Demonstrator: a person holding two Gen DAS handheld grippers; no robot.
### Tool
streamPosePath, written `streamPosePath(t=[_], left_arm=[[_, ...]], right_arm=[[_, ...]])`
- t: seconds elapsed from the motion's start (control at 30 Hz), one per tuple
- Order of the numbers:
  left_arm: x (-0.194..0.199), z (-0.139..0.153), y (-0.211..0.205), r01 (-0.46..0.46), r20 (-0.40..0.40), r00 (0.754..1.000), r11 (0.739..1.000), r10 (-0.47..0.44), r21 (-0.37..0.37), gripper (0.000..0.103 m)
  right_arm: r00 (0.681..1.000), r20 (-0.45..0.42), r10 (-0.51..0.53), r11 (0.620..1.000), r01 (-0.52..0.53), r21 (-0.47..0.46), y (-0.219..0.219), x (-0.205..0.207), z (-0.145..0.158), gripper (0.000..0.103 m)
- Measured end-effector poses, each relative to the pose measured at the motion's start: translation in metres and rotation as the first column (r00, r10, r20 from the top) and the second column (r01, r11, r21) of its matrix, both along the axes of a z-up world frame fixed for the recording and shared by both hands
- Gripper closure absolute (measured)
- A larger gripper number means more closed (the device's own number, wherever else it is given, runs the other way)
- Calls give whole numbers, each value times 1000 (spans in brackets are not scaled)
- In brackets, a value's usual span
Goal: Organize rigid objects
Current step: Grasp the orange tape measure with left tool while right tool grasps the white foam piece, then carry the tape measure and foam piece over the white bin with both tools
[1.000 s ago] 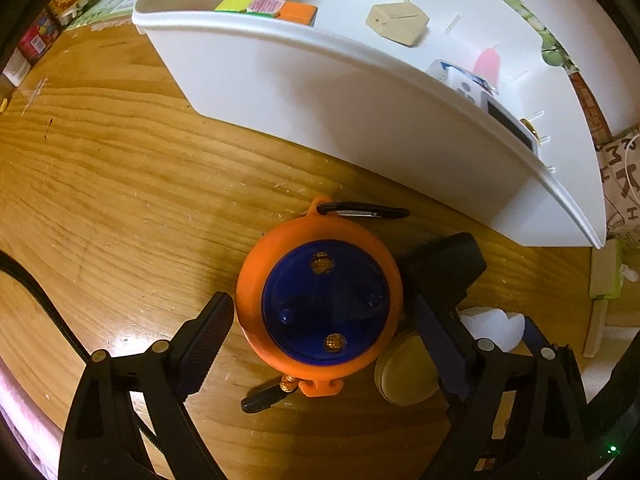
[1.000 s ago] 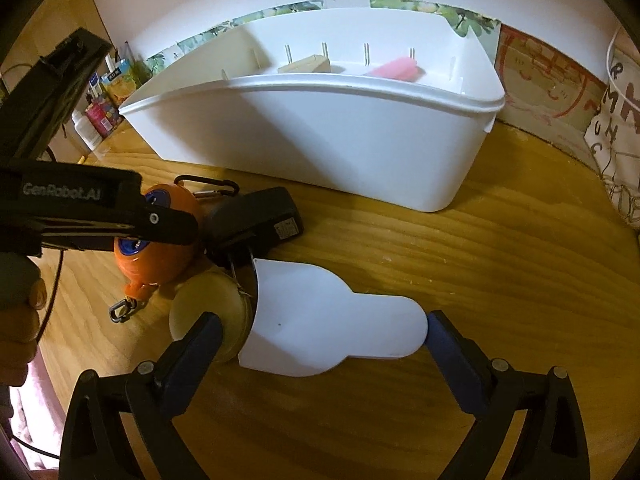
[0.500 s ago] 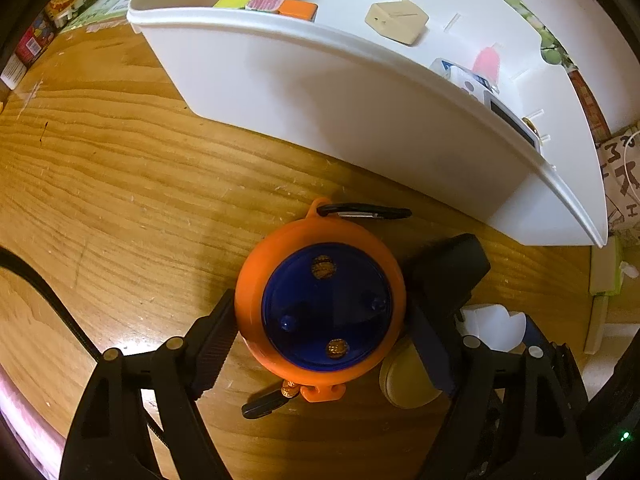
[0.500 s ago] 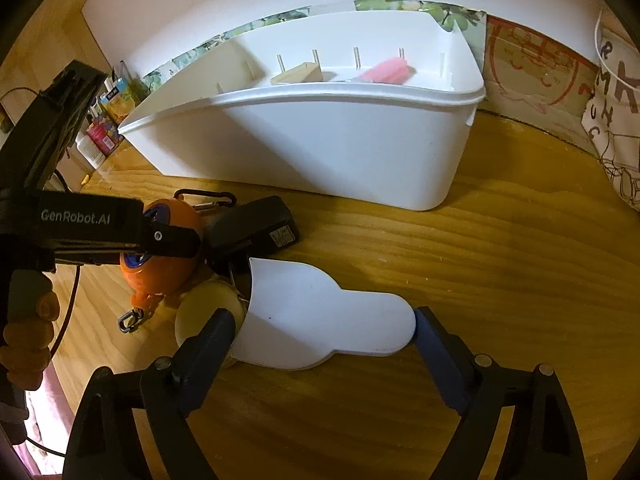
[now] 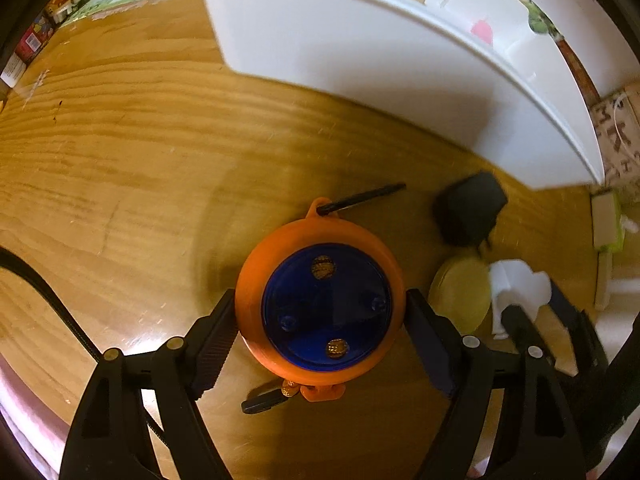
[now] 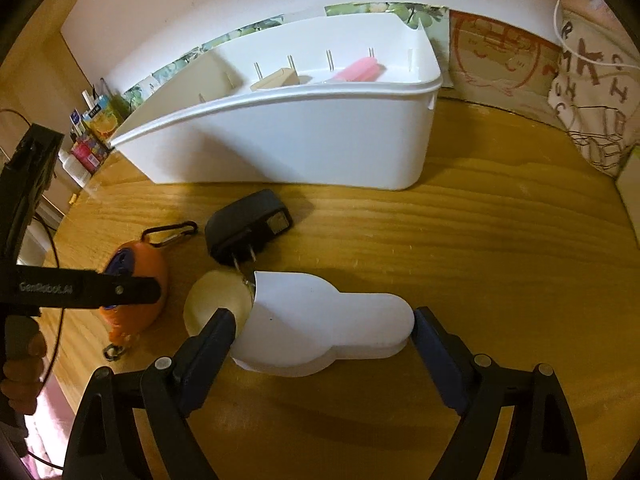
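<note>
A round orange case with a blue face (image 5: 320,308) and a black carabiner sits between the pads of my left gripper (image 5: 320,304), which points straight down and is shut on its sides. In the right wrist view the same orange case (image 6: 140,276) shows at the left behind a left gripper finger (image 6: 120,292). My right gripper (image 6: 320,320) is shut on a flat white plastic piece (image 6: 312,300), one pad at each end. The white bin (image 6: 320,148) stands behind on the wooden table.
A black plug adapter (image 6: 248,228) and a pale yellow disc (image 6: 216,300) lie between the two held things. The bin holds a tan block (image 6: 276,80) and a pink item (image 6: 360,70). Small bottles and cartons line the far left edge. A patterned bag stands at the right.
The left jaws came in from a gap on either side until both pads touch the orange case. The right jaws narrowed onto the two ends of the white piece.
</note>
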State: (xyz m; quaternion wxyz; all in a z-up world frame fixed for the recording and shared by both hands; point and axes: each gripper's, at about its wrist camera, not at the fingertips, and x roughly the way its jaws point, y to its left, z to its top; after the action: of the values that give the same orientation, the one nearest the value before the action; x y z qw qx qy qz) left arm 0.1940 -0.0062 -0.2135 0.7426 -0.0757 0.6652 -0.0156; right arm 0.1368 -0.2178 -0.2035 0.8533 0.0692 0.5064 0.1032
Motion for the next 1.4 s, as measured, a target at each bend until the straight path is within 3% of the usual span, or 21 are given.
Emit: streamPosePath(t=[0.37, 0.63, 0.87, 1.17, 1.4], left_arm=[[-37, 11, 17, 150, -9, 989, 989, -150, 13, 20], [-64, 35, 31, 295, 27, 955, 955, -295, 23, 20], [-66, 72, 32, 374, 106, 921, 927, -376, 38, 20], [-62, 108, 56, 384, 225, 895, 922, -386, 55, 20], [-44, 138, 49, 395, 313, 861, 914, -402, 90, 20]], right_arm=[[993, 21, -120, 993, 120, -5, 14, -45, 6, 14], [980, 77, -181, 983, 182, -7, 34, -66, 22, 15], [972, 120, -201, 979, 202, -1, 50, -76, 38, 15], [963, 215, -165, 984, 174, -25, 55, -67, 76, 15], [951, 287, -117, 990, 136, -47, 50, -42, 101, 15]])
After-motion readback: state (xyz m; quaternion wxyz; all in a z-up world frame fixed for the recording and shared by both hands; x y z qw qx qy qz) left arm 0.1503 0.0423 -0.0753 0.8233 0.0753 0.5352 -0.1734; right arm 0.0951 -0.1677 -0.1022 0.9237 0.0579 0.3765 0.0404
